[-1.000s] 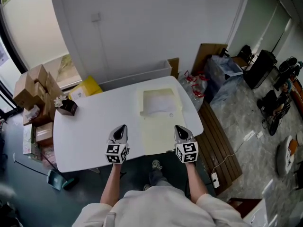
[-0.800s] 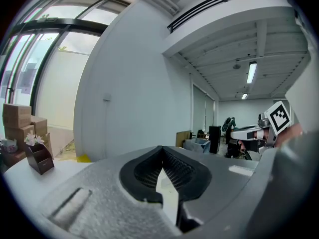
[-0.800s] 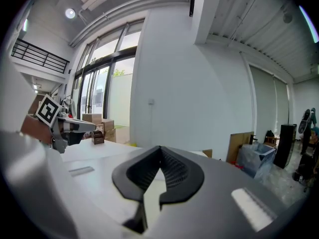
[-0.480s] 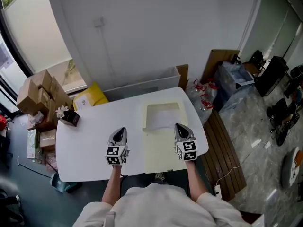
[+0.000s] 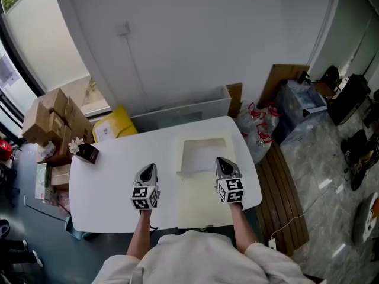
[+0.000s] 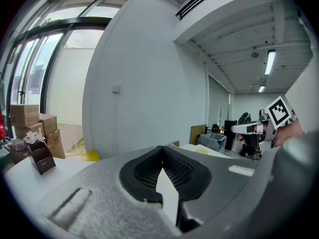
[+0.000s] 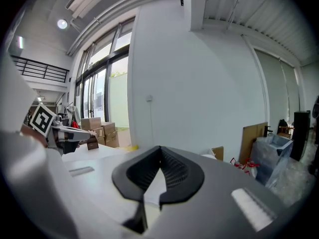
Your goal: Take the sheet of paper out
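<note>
Desk [image 5: 109, 167] has the folder [image 5: 201, 203] with the sheet of paper [image 5: 203, 157] in it. My left hand-held gripper [image 5: 148, 169] and right hand-held gripper [image 5: 221, 162] hover closed and empty, probably lining up to pin and pull.

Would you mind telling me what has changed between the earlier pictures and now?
Both tools moved forward from the near edge of the white table: the left tool now hangs over bare tabletop, the right tool over the cream folder. Nothing was grasped; both stay shut and empty. The folder, the white sheet at its far end and the small dark box lie as before.
</note>
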### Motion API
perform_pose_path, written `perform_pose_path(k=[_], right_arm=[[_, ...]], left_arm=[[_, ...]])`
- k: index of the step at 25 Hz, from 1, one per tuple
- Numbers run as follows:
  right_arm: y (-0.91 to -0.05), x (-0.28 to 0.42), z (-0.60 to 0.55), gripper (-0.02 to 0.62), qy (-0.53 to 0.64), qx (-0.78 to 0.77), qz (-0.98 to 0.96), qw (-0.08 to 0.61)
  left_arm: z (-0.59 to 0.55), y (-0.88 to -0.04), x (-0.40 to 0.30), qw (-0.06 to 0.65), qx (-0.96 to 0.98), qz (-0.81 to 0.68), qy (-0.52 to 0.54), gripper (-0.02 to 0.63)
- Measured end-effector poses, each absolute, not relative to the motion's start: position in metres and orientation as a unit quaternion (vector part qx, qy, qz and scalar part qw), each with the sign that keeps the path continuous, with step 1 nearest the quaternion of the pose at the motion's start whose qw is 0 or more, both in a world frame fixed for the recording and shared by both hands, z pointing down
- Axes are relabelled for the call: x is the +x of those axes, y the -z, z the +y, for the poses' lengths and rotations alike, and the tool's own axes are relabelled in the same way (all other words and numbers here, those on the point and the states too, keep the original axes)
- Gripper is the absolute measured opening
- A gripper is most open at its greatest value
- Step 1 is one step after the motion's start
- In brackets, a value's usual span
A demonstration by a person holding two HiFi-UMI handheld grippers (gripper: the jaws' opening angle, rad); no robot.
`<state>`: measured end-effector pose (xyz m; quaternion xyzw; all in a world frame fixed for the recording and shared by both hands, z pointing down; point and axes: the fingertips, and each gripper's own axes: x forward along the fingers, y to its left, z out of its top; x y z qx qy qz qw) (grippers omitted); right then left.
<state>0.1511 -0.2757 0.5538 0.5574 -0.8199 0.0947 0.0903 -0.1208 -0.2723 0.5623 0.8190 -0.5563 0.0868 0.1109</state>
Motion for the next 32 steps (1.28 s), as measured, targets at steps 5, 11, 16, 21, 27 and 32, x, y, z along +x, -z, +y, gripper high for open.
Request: perform_pose_path(k=[5,11,16,21,27,32], right_arm=[[-0.566,0.155,-0.290,0.002,-0.111,0.556,-0.819,0.091],[-0.586,0.156,-0.295,0.002,-0.132,0.559,-0.812,0.105],[-0.603,0.153,-0.294,0.002,-0.144,0.565,-0.803,0.121],[-0.619,0.145,-0.286,0.002,-0.162,0.579,-0.787,0.136],[-0.644,0.141,-0.281,0.002,-0.191,0.595,-0.767,0.145],[-0.668,0.136,-0.273,0.002,-0.218,0.601,-0.753,0.153]], left_arm=[[-0.287,-0.571,-0.111,0.116,0.818,-0.554,-0.098,0.006],[-0.300,-0.585,-0.105,0.127,0.823,-0.542,-0.110,0.006],[-0.310,-0.598,-0.103,0.136,0.832,-0.527,-0.110,0.006],[-0.310,-0.619,-0.104,0.157,0.842,-0.503,-0.117,0.006],[-0.313,-0.642,-0.108,0.175,0.849,-0.482,-0.126,0.006],[-0.311,-0.660,-0.111,0.190,0.851,-0.471,-0.133,0.006]])
